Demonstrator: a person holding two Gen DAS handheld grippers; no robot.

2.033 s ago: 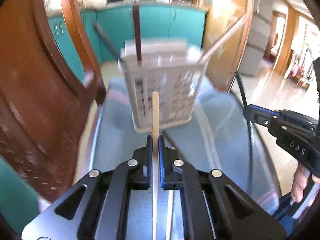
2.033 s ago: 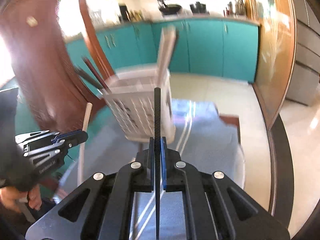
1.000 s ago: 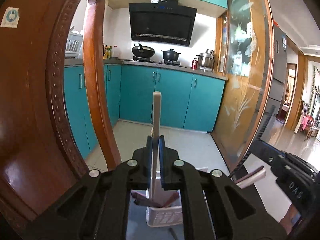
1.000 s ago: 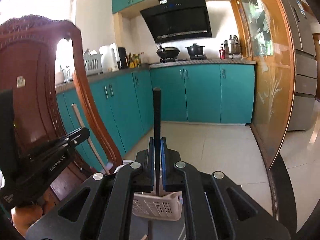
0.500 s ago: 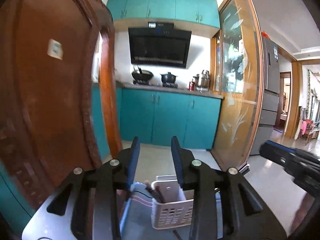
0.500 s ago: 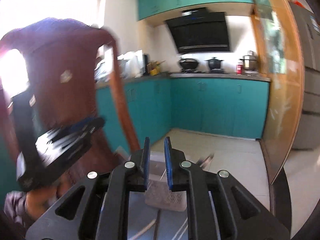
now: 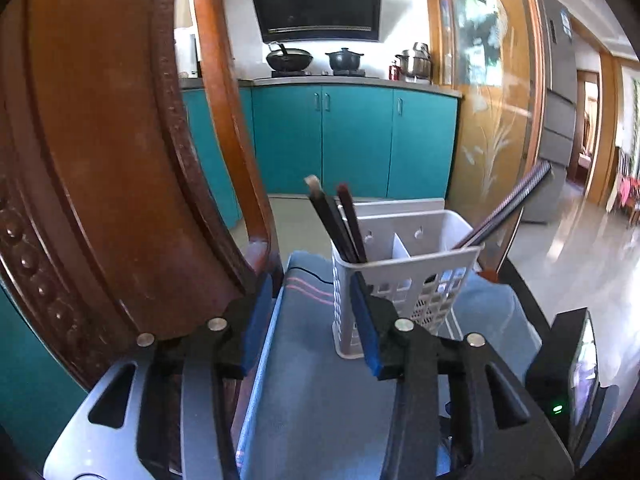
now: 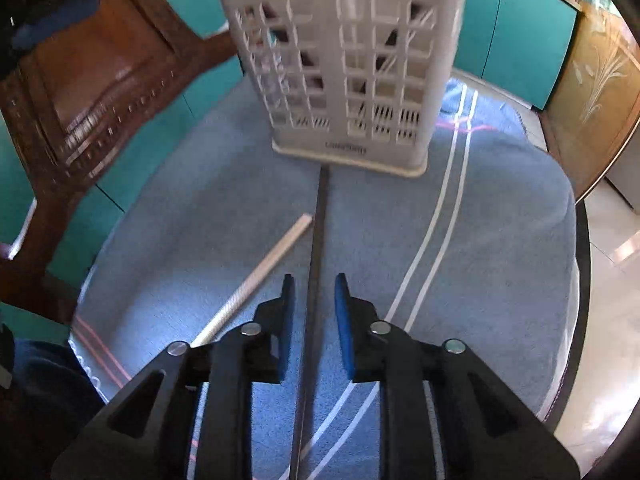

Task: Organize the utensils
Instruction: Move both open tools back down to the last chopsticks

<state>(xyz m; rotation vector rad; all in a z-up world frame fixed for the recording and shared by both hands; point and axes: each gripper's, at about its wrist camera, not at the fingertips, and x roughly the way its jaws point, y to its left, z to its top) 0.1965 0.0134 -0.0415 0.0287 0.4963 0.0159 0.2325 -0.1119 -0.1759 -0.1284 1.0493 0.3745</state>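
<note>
My right hand-held gripper hangs open astride the black chopstick, which lies lengthwise, tip toward the white utensil basket. My left hand-held gripper gapes empty.

- A home kitchen with glossy teal cabinet doors beneath a pale countertop.
- A black range hood above a dark wok and lidded pot.
- A carved reddish-brown wooden chair beside a blue-clothed table.

Teal kitchen cabinets, black range hood, carved wooden chair, glossy tiled floor, bright daylight
</note>
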